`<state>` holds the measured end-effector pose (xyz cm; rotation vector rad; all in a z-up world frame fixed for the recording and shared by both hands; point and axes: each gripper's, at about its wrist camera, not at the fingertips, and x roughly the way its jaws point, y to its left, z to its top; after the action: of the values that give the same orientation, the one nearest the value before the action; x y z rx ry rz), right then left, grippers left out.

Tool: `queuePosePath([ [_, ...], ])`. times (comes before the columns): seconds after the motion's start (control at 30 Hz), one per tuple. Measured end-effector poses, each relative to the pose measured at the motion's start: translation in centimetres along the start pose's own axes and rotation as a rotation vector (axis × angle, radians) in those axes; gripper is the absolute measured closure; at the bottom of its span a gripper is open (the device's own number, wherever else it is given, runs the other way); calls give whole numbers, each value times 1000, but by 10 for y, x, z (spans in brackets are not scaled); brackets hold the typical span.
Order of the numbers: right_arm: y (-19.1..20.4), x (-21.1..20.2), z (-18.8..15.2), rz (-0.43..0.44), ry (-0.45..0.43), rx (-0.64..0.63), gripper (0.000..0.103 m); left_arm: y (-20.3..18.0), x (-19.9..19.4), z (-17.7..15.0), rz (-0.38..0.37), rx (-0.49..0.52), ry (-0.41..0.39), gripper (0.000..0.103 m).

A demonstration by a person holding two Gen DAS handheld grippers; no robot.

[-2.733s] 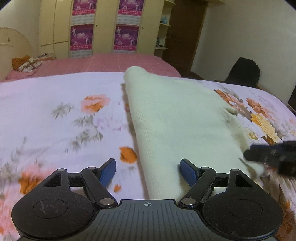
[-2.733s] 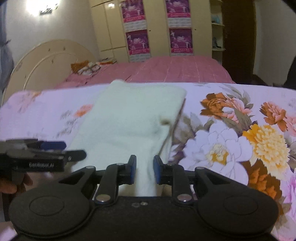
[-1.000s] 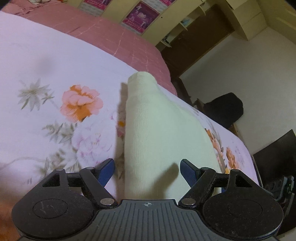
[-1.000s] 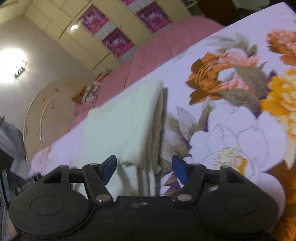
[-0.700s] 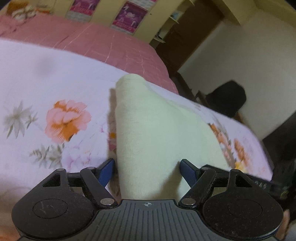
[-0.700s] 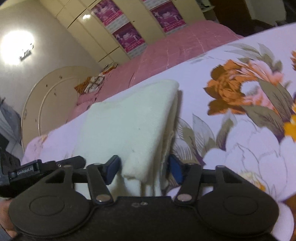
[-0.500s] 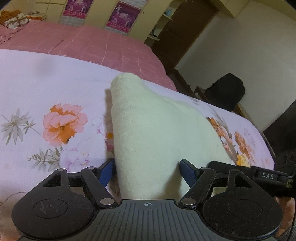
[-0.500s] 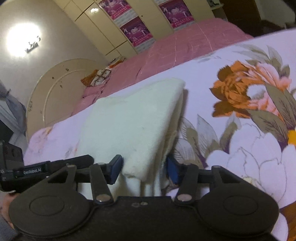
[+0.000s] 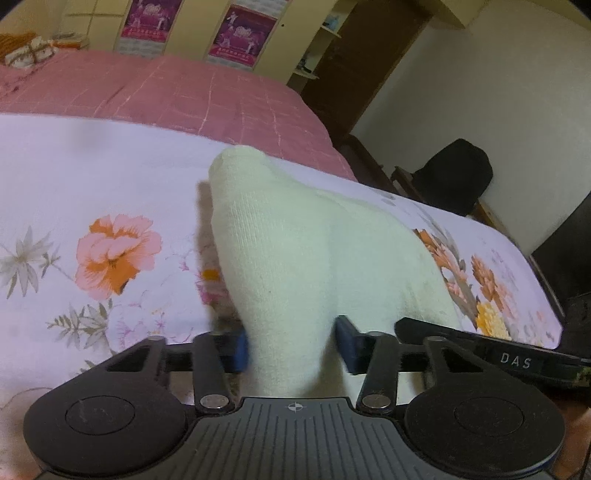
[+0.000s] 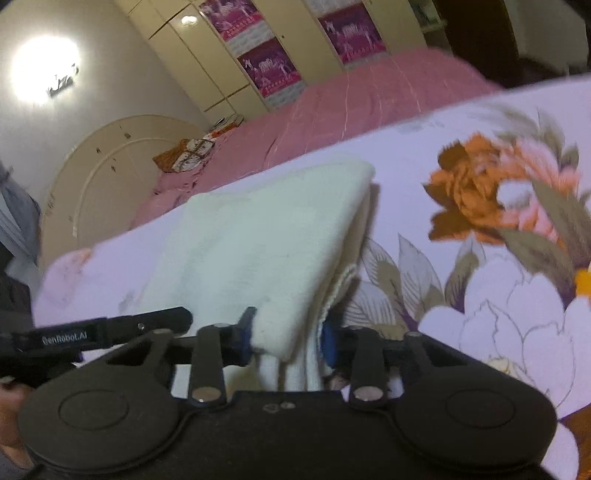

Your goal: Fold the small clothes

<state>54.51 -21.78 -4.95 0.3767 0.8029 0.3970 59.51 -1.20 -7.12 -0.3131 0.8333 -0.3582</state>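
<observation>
A cream knitted garment [image 9: 314, 240] lies folded on the floral sheet [image 9: 74, 177], its near edge raised. My left gripper [image 9: 291, 347] is closing on that edge at its left corner, with the blue pads [image 9: 240, 349] touching the bunched cloth on both sides. In the right wrist view the same garment [image 10: 266, 236] runs away from my right gripper [image 10: 288, 339], whose jaws are closing on the near right corner, layered cloth pinched between them. Each gripper shows in the other's view: the right one [image 9: 480, 350] and the left one [image 10: 92, 336].
A pink bedspread [image 9: 184, 88] covers the far half of the bed, with a small pile of cloth [image 10: 188, 149] near the rounded headboard [image 10: 110, 177]. Yellow wardrobes with posters [image 9: 240, 33] stand behind. A dark chair [image 9: 454, 173] sits off the bed's right side.
Both grippers' jaws narrowed from wide apart onto the garment's near corners. The near edge has bunched and lifted slightly, and both views have rolled towards level.
</observation>
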Motion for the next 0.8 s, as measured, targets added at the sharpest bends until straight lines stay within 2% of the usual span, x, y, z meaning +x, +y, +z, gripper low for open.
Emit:
queuePosePath([
  [0.07, 11, -3, -2, -41, -18, -44, 75, -11, -6, 1, 30, 59, -15, 68],
  [0.3, 42, -21, -7, -125, -71, -139, 78, -37, -33, 8, 74, 165, -49, 71],
  [0.57, 69, -48, 0, -146, -112, -183, 78, -50, -77, 13, 61, 201, -92, 71],
  [0.8, 105, -66, -9, -141, -133, -213, 78, -40, -128, 3, 71, 202, -124, 71],
])
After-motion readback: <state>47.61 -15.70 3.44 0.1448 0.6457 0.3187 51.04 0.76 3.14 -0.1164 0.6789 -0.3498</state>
